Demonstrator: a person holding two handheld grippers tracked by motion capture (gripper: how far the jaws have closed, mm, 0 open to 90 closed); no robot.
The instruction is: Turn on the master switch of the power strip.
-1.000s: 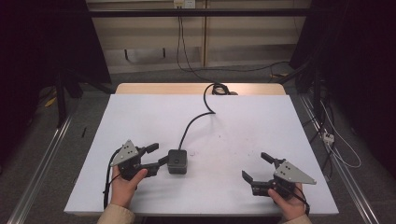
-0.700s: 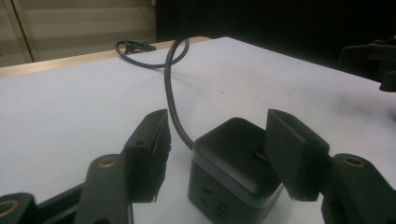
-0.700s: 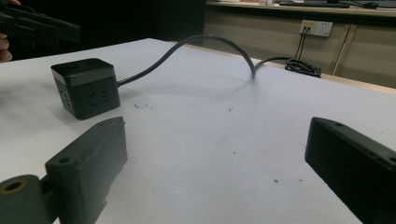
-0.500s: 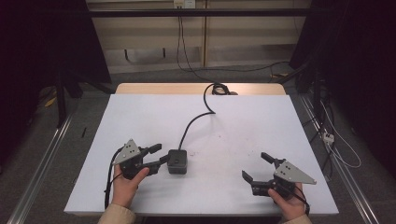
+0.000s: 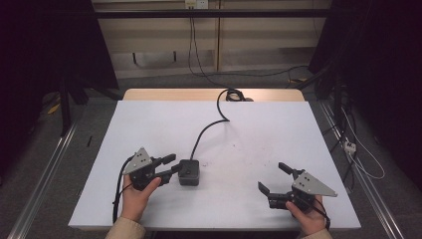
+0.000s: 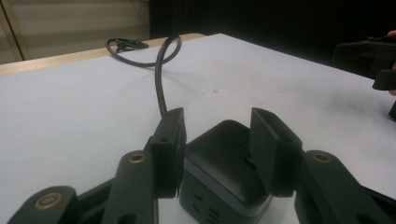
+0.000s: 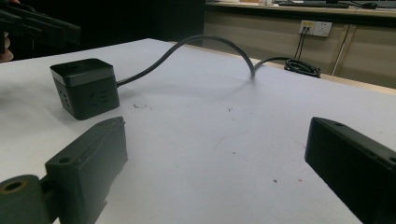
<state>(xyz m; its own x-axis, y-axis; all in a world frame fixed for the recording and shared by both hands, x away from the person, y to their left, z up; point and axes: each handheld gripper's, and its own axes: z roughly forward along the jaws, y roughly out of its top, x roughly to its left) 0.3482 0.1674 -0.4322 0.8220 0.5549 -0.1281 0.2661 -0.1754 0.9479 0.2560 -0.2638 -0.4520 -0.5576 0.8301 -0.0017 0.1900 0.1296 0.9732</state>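
A black power cube (image 5: 189, 172) sits on the white table (image 5: 149, 119), left of centre near the front. Its black cable (image 5: 206, 128) curves back to a coil (image 5: 232, 94) at the far edge. My left gripper (image 5: 174, 164) is open, its tips right at the cube's left side. In the left gripper view the two jaws straddle the near corner of the cube (image 6: 224, 161), with the left gripper (image 6: 219, 140) not closed on it. My right gripper (image 5: 271, 178) rests wide open near the front right, far from the cube (image 7: 86, 88), with nothing between the jaws of the right gripper (image 7: 219, 144).
A wooden strip (image 5: 149, 94) edges the back of the table. Beyond it are a wall socket (image 7: 316, 28) and loose cables on the floor (image 5: 358, 159). Metal rails run along both sides of the table. Bare white surface lies between the two grippers.
My left gripper has edged slightly right, closing in on the cube. The right gripper and the cube have not moved.
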